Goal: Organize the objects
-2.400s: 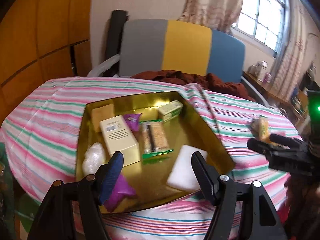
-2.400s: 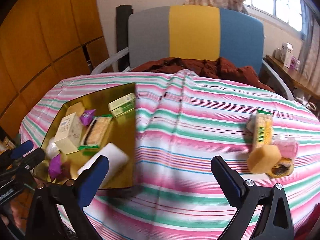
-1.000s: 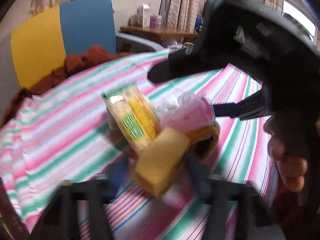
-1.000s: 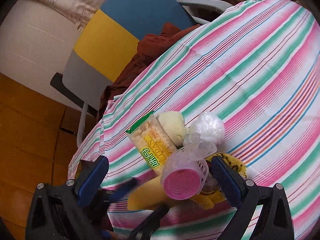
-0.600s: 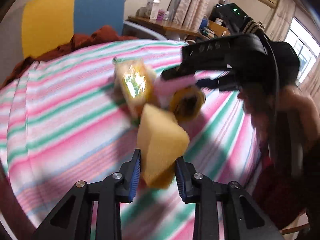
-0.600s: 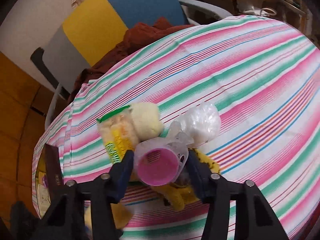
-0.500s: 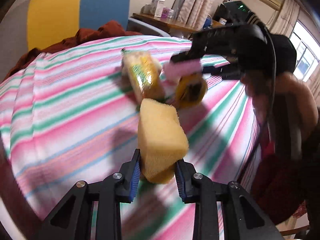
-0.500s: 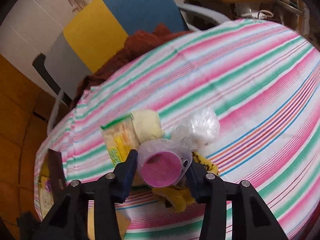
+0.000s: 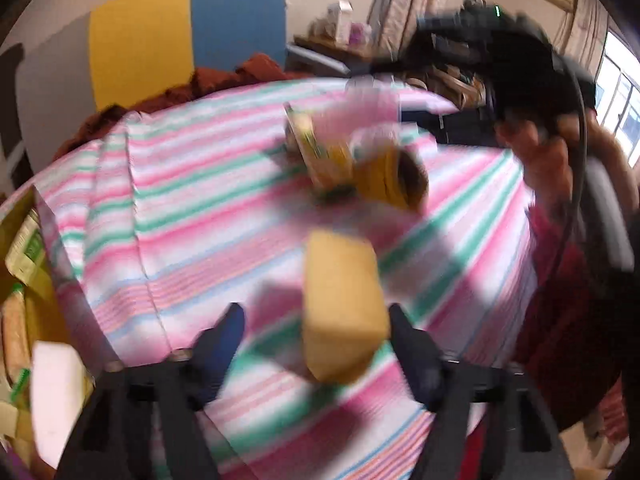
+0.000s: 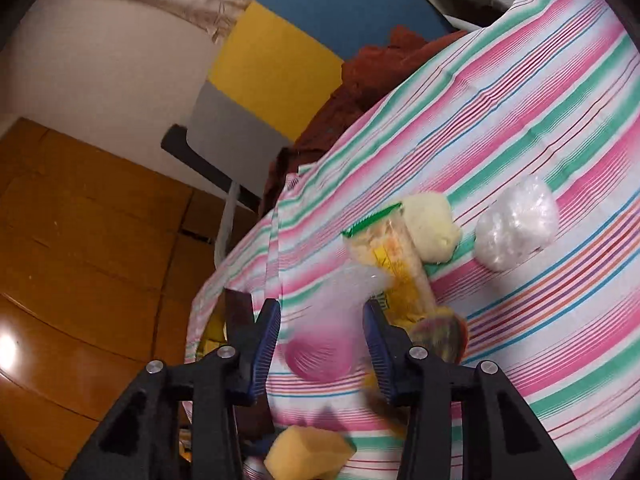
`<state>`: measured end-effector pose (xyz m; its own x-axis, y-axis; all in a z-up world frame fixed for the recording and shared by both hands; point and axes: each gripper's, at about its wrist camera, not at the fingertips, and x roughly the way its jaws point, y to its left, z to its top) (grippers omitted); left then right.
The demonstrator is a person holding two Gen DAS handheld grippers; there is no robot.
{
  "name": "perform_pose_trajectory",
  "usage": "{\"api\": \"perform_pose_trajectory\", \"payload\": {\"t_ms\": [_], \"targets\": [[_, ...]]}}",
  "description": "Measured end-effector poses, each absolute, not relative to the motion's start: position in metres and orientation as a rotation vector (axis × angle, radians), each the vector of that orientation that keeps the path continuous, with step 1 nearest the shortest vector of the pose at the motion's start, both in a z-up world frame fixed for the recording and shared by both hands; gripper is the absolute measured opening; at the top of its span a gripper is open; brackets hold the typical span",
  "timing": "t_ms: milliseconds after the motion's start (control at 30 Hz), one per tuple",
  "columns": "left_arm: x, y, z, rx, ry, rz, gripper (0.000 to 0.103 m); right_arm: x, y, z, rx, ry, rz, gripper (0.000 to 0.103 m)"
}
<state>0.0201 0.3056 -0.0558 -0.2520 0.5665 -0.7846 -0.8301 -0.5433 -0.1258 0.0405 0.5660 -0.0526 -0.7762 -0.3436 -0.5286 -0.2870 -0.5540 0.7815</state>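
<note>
Table under a pink/green/white striped cloth (image 9: 208,208); chair (image 10: 304,40) with grey, yellow, blue back panels behind it, rust-brown fabric on the seat, wood panelling at left, curtained windows. Left gripper (image 9: 316,344) spread open, yellow sponge (image 9: 340,304) loose between the fingers, nearer the right one. Right gripper (image 10: 322,344) clenched on pink cup (image 10: 324,344) wrapped in clear plastic. Gold tray (image 9: 24,280) at table edge holds packets. Snack packet (image 10: 392,256) print blurred, unreadable
</note>
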Motion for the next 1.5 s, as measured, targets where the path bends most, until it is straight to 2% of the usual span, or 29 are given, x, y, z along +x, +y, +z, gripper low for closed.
{"api": "perform_pose_trajectory", "payload": {"t_ms": [133, 333, 400, 467, 600, 700, 767, 833, 867, 967, 1300, 1500], "targets": [[0.014, 0.318, -0.031, -0.956, 0.341, 1.934, 0.079, 0.036, 0.553, -0.051, 1.013, -1.434, -2.523, 0.045], [0.019, 0.330, -0.016, -0.912, 0.308, 1.923, 0.079, 0.037, 0.562, -0.055, 1.119, -1.422, -2.604, 0.045], [0.017, 0.334, -0.019, -0.918, 0.357, 1.939, 0.079, 0.031, 0.562, -0.060, 1.198, -1.419, -2.628, 0.049], [0.011, 0.336, -0.021, -0.941, 0.368, 1.935, 0.079, 0.033, 0.562, -0.061, 1.258, -1.395, -2.660, 0.060], [-0.018, 0.343, -0.027, -1.047, 0.302, 1.920, 0.079, 0.032, 0.563, -0.079, 1.496, -1.369, -2.616, 0.062], [-0.045, 0.348, -0.033, -1.149, 0.196, 1.884, 0.076, 0.030, 0.563, -0.088, 1.566, -1.371, -2.572, 0.063], [-0.060, 0.355, -0.038, -1.206, 0.146, 1.846, 0.068, 0.025, 0.556, -0.097, 1.626, -1.333, -2.510, 0.063], [-0.068, 0.363, -0.044, -1.237, 0.147, 1.844, 0.064, 0.018, 0.547, -0.102, 1.689, -1.264, -2.488, 0.058], [-0.072, 0.367, -0.047, -1.249, 0.147, 1.835, 0.062, 0.017, 0.544, -0.104, 1.717, -1.241, -2.487, 0.042], [-0.078, 0.379, -0.058, -1.315, 0.143, 1.776, 0.061, 0.023, 0.550, -0.099, 1.674, -1.267, -2.547, 0.036], [-0.080, 0.412, -0.093, -1.411, 0.226, 1.686, 0.060, 0.023, 0.555, -0.099, 1.707, -1.241, -2.607, 0.036], [-0.073, 0.405, -0.086, -1.311, 0.285, 1.720, 0.055, 0.032, 0.566, -0.090, 1.705, -1.211, -2.732, 0.034]]}}
